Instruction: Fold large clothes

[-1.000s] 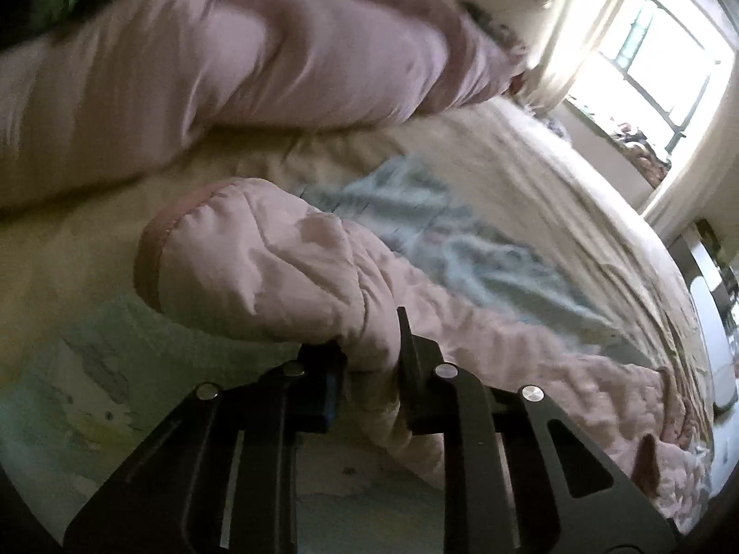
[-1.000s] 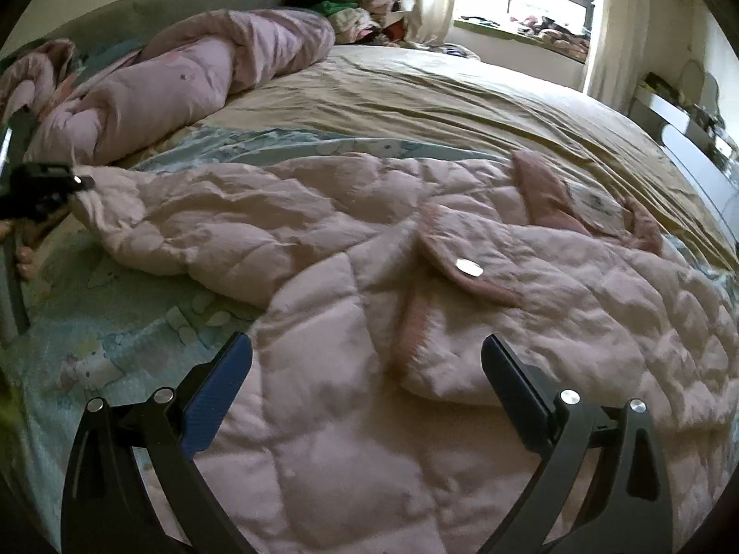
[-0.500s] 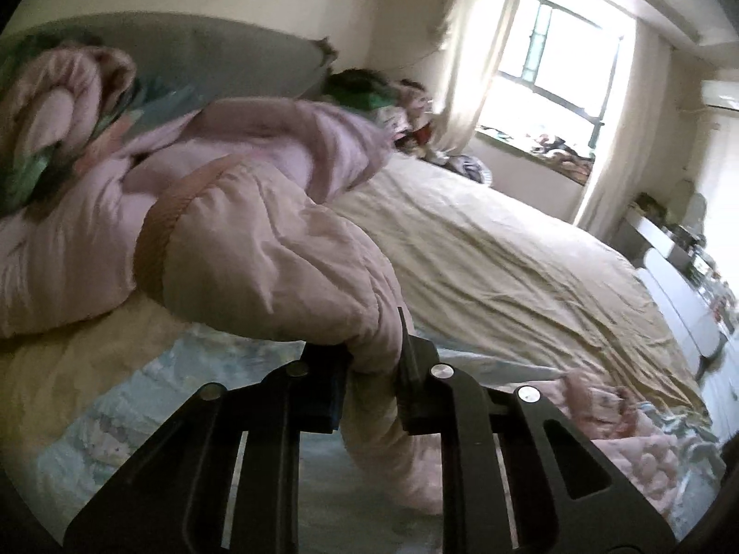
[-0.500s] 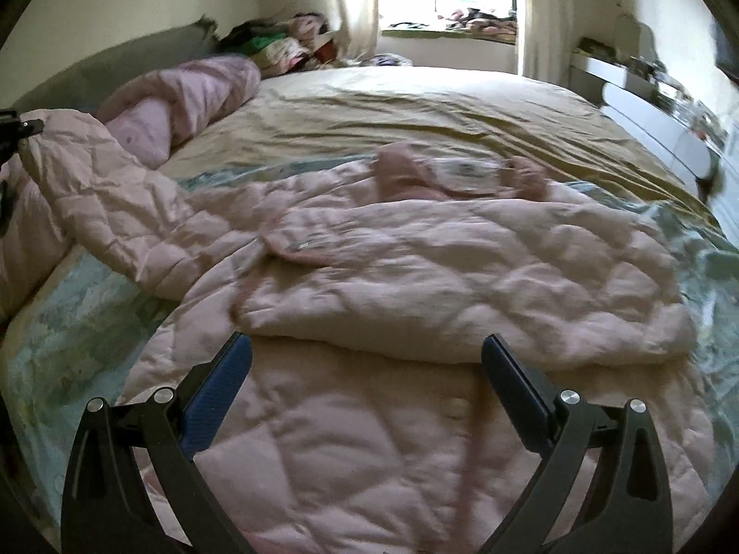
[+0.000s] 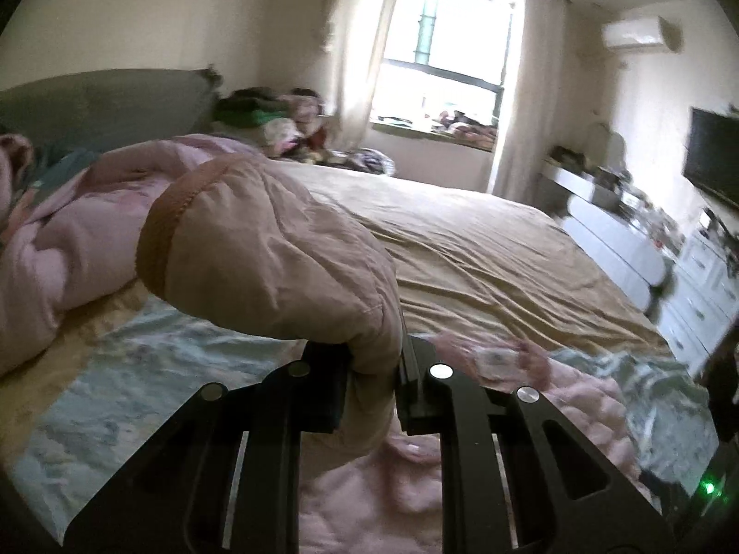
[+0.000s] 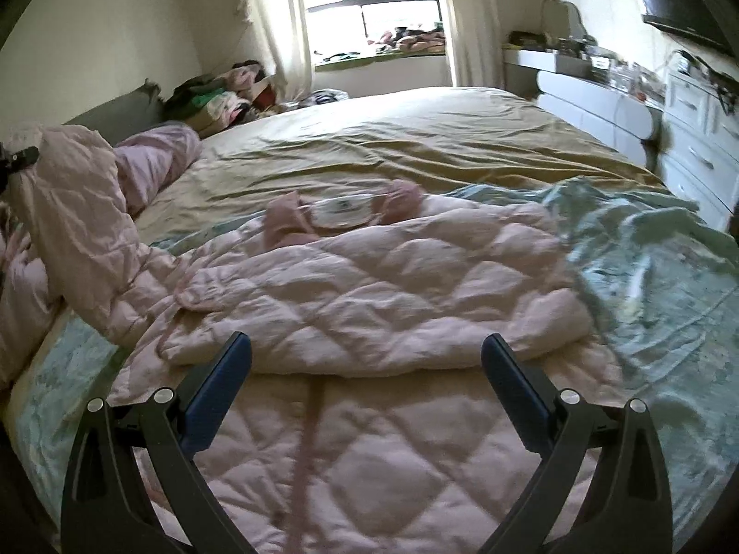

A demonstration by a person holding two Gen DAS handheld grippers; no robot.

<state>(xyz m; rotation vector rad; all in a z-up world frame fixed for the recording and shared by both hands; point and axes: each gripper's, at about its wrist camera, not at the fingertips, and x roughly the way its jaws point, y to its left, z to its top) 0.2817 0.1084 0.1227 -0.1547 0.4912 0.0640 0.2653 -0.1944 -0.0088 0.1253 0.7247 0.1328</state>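
Lying half-folded: pink quilted jacket (image 6: pixel 378 286), sleeve (image 5: pixel 277 249) raised (darker cuff).

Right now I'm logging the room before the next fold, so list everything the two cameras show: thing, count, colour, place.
quilted jacket: one, pale pink, spread on the near part of the bed, one side folded over
jacket sleeve: one, pink with a brown cuff, lifted off the bed on the left
bed cover: one, tan, across the far half of the bed
printed sheet: one, pale green, under the jacket
duvet: one, lilac, bunched by the grey headboard
clothes pile: one, mixed colours, far corner by the window
drawers: white, right wall
left tongs: black, shut on the sleeve
right tongs: black with blue pads, open, above the jacket
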